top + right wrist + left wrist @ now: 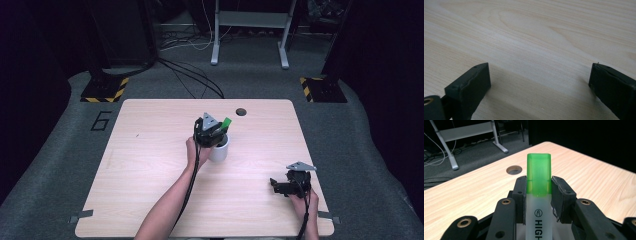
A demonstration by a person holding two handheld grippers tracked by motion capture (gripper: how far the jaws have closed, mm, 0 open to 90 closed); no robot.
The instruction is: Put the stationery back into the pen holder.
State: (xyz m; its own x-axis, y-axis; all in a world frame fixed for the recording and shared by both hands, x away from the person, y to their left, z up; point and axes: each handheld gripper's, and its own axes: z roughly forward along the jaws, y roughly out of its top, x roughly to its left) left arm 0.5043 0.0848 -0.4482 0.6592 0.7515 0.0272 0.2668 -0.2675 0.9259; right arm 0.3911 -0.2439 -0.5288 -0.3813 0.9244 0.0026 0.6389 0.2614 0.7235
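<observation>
From the high view, the left gripper (216, 131) sat over a white cup (220, 148) that stood a little toward the far edge of the tabletop (150, 165), roughly midway between its left and right edges. A green tip stuck out of the gripper toward the far edge, just short of the round cable hole (241, 112) near that edge. What that green thing was could not be read from above.

The left gripper view settled it: a highlighter (539, 195) with a translucent green cap and a pale body printed with black letters was clamped between the two black jaws of the left gripper (539, 192), the pads pressed against its sides right where the cap met the body. The cap pointed out toward the cable hole (513, 169) and the far right corner of the tabletop. The cup did not appear here, so how the highlighter's lower end stood to the cup could not be told from this angle.

The right gripper (280, 186) lay low near the right front corner of the tabletop, held by the person's right hand (302, 196), well apart from the cup. Its jaw state was hard to judge from above. The right gripper view showed the jaws of the right gripper (539, 82) spread wide, bare wood grain between them and nothing held.
</observation>
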